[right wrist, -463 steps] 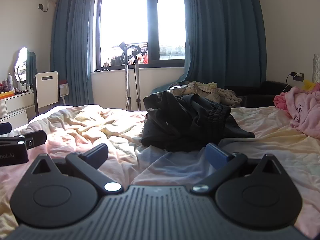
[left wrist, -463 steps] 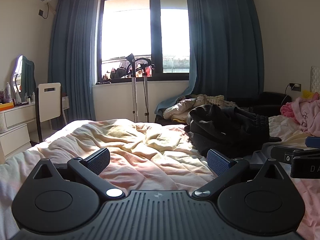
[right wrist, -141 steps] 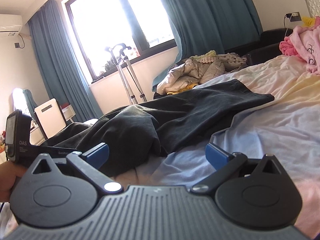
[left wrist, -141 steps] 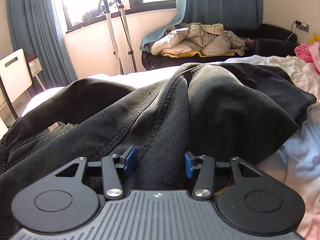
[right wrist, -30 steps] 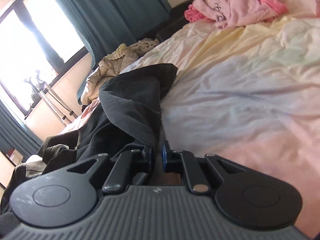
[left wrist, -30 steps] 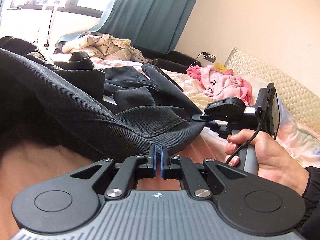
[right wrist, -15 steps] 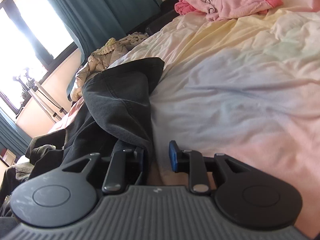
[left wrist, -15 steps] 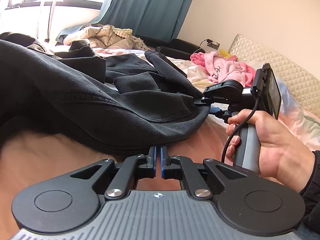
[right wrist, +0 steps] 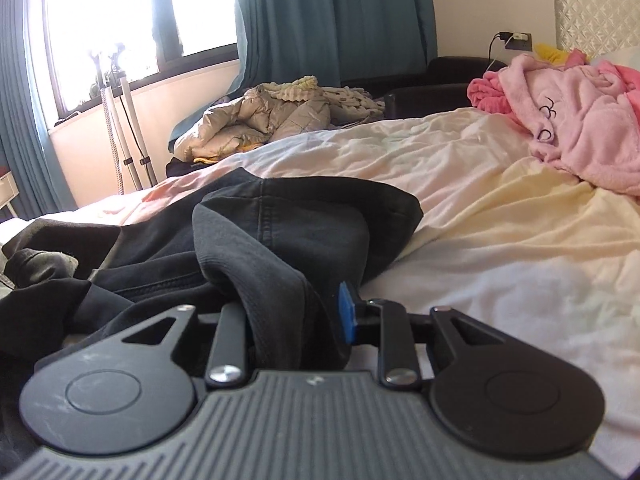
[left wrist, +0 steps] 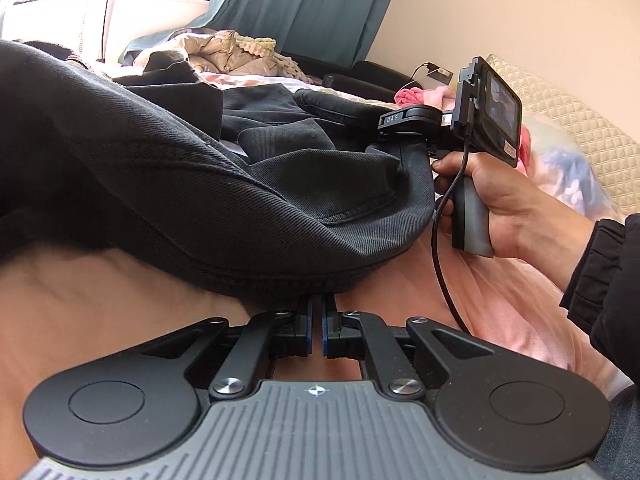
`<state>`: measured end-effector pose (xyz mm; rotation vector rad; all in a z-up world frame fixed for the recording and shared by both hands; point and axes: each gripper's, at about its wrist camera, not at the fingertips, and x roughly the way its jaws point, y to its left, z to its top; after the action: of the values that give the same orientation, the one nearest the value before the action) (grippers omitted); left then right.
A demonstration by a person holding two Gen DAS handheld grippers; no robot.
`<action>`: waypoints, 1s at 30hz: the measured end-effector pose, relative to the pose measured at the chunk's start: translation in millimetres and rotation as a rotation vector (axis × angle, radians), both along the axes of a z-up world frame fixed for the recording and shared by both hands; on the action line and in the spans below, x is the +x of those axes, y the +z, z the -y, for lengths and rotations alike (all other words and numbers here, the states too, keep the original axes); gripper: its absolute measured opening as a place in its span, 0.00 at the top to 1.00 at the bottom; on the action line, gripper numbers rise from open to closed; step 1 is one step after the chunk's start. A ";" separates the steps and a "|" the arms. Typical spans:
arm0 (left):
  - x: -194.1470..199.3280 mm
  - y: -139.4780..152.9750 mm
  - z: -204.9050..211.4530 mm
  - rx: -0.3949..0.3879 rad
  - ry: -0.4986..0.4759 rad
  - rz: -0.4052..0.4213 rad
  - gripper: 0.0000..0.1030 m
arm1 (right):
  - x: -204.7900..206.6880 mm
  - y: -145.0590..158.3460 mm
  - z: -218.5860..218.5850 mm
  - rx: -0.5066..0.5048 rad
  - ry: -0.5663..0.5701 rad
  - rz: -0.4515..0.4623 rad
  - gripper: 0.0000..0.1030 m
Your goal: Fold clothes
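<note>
Left claw: its two blue-padded fingers are standing almost together, with only a thin slit between them, and the tips are reaching under the hem of the black trousers. Whether any cloth is pinched between the tips cannot be told, since the hem is covering them.

Black trousers: they are lying on the bed, spreading up and to the left from the left claw, with one rounded fold hanging directly over its tips.

Right hand: to the upper right of the left claw, it is gripping the grey handle of the other tool, on which a small screen is mounted; a black sleeve is covering the wrist.

Right claw: its jaws are closing, and a thick fold of the black trousers is filling the gap between them, draping over the left finger and lying against the blue pad of the right finger.

Background, beyond the right claw: a pink robe is lying on the bed to the upper right, a beige jacket is heaped straight ahead, and blue curtains are hanging beside the window.
</note>
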<state>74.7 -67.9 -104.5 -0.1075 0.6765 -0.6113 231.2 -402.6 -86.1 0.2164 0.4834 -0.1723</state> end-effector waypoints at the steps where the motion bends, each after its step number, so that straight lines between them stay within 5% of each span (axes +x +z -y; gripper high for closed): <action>1: 0.7 0.1 -0.1 -0.005 0.001 -0.001 0.95 | -1.0 0.8 5.7 0.021 0.013 0.015 0.84; 5: 2.9 -0.5 1.0 -0.015 0.000 -0.006 0.95 | -18.3 11.5 35.4 0.149 -0.034 0.094 0.86; 9: -1.3 0.1 1.8 -0.004 -0.006 -0.003 0.95 | -53.6 9.1 90.3 0.450 -0.238 0.166 0.89; 13: -7.2 4.0 2.2 0.001 -0.014 0.011 0.95 | -89.0 -22.7 123.0 0.692 -0.428 0.131 0.90; 16: -9.2 6.0 2.4 0.002 -0.013 0.015 0.95 | -119.8 -64.6 136.8 1.022 -0.585 0.101 0.90; 22: -8.5 8.6 2.6 -0.002 -0.004 0.010 0.95 | -112.3 -45.9 135.3 0.855 -0.539 0.099 0.86; 26: -7.5 10.1 2.9 -0.004 0.002 0.005 0.95 | -93.8 -36.6 136.2 0.639 -0.462 0.090 0.63; 30: -3.9 8.9 2.5 -0.011 0.004 -0.011 0.95 | -84.9 -52.7 157.2 0.654 -0.442 0.143 0.62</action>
<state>70.8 -70.4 -95.6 -0.1220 0.6832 -0.6110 146.3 -559.8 -138.9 0.9725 0.3299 -0.4250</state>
